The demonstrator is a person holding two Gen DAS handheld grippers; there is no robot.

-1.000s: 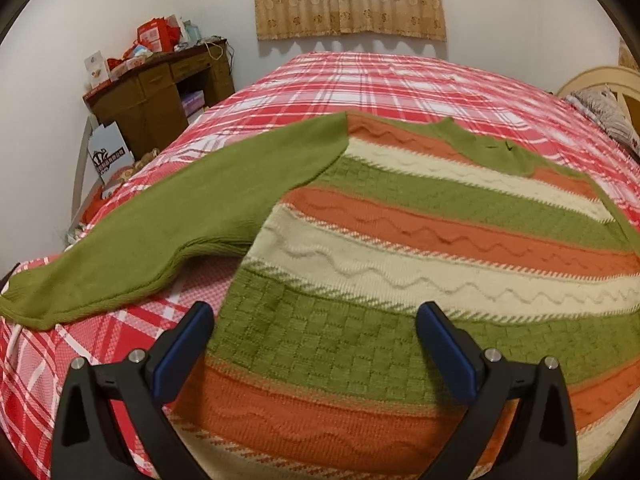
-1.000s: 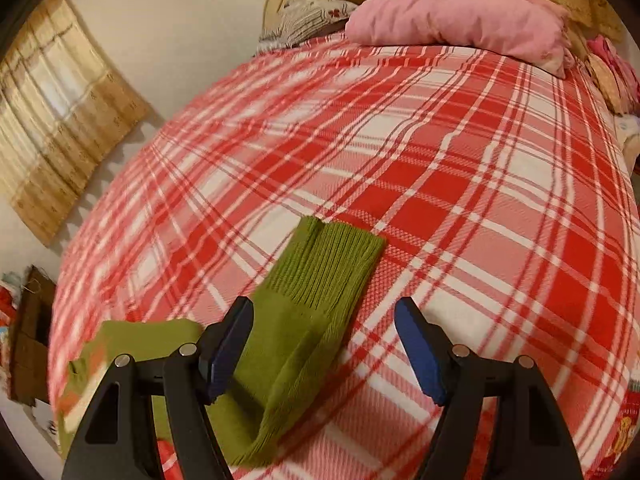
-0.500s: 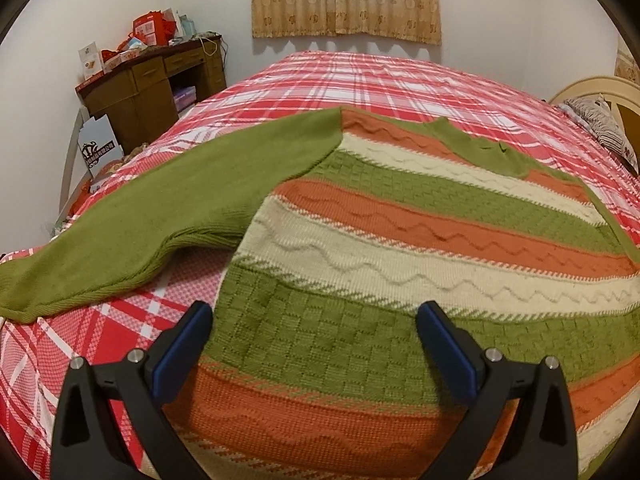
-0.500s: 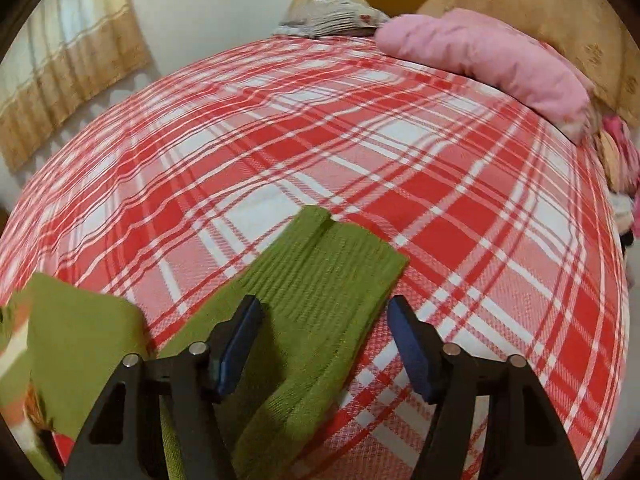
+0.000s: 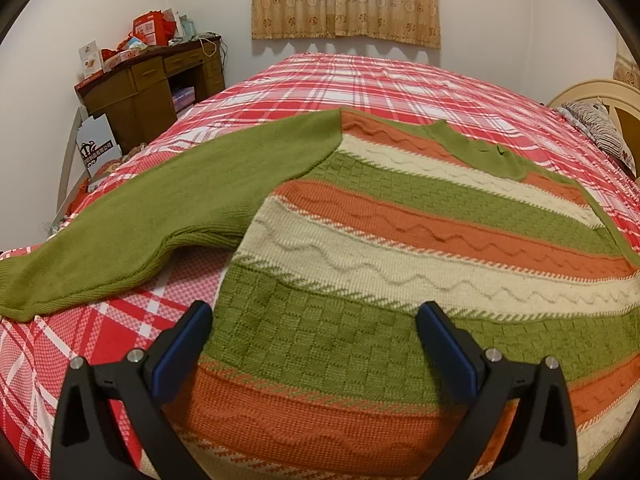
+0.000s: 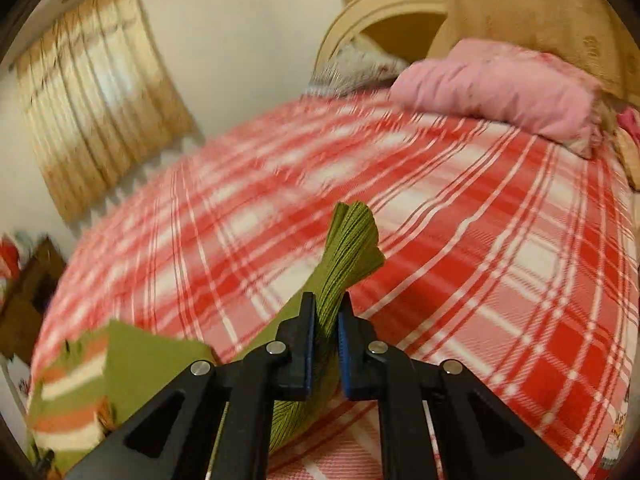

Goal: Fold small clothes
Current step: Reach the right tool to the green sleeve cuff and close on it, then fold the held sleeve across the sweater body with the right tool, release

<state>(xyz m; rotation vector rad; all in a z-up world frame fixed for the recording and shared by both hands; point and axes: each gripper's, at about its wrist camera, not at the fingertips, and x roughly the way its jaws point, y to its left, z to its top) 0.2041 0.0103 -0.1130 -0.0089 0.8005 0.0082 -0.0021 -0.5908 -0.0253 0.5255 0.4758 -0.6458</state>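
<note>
Now one sweater [image 5: 400,248], two claws: left claw [image 5: 316,344] agape, right claw [image 6: 325,344] on sleeve [image 6: 344,256].

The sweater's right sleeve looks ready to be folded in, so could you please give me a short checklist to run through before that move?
1. Right gripper shut on the sleeve cuff: ok.
2. Cuff bunched evenly between the pads: cannot tell, the right wrist view is blurred.
3. Left gripper open, holding nothing: ok.
4. Sweater body lying flat on the bed: ok.
5. Left sleeve spread out, not yet folded: ok.
6. Pink pillow apart from the sleeve: ok.
</note>
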